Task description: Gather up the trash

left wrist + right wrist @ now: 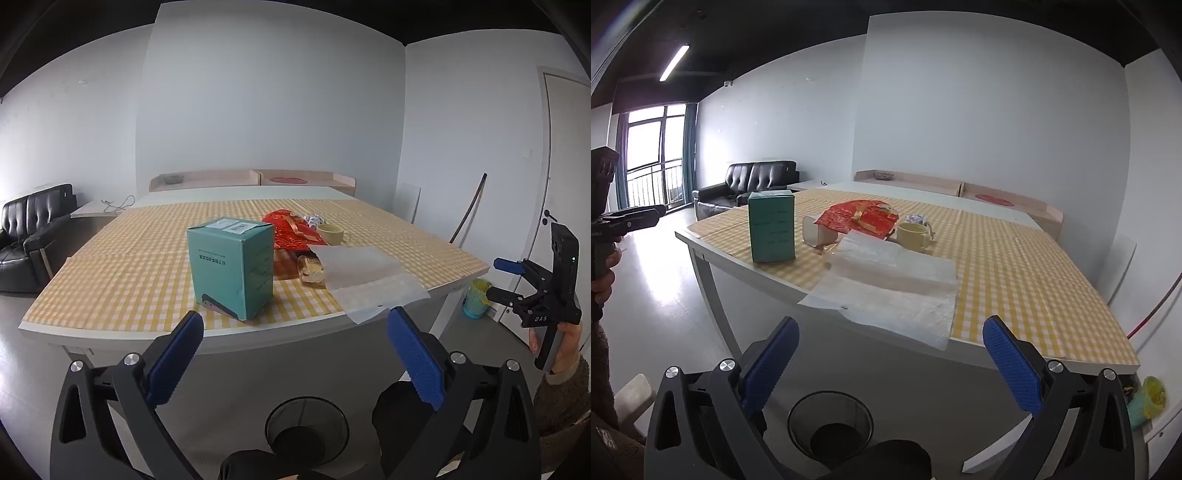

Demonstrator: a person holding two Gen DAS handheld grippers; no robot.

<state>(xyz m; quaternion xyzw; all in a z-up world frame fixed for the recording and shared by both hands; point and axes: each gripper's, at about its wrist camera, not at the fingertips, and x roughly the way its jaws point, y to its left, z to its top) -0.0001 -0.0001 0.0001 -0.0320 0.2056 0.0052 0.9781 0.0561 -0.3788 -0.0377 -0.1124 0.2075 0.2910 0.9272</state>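
- Both grippers hang short of the table, tilted down a little. The left gripper and the right gripper each stand with jaws spread wide and nothing between them.
- Nearest, on the floor below the fingers, stands a black mesh bin, open at the top; it looks like the likely place for the trash.
- Next out, at the table's near edge and overhanging it, lies a clear plastic bag. It sits ahead of the right gripper, apart from its pads. I judge it very light, limp and slick; the overhanging corner looks easiest to pinch, and a flat pinch on the middle may slip.
- Left of it stands a teal box, upright, ahead of the left gripper and well apart. It looks like light, stiff card that would dent if squeezed hard; its width seems near the jaws' full spread, so taking it across the narrower faces seems safer.
- Just behind the bag is a small wrapped snack, probably crinkly and light.
- Farther back lies a red wrapper, thin and floppy, with a crumpled foil ball beyond.
- The cup near them looks rigid and breakable, and is probably not trash.
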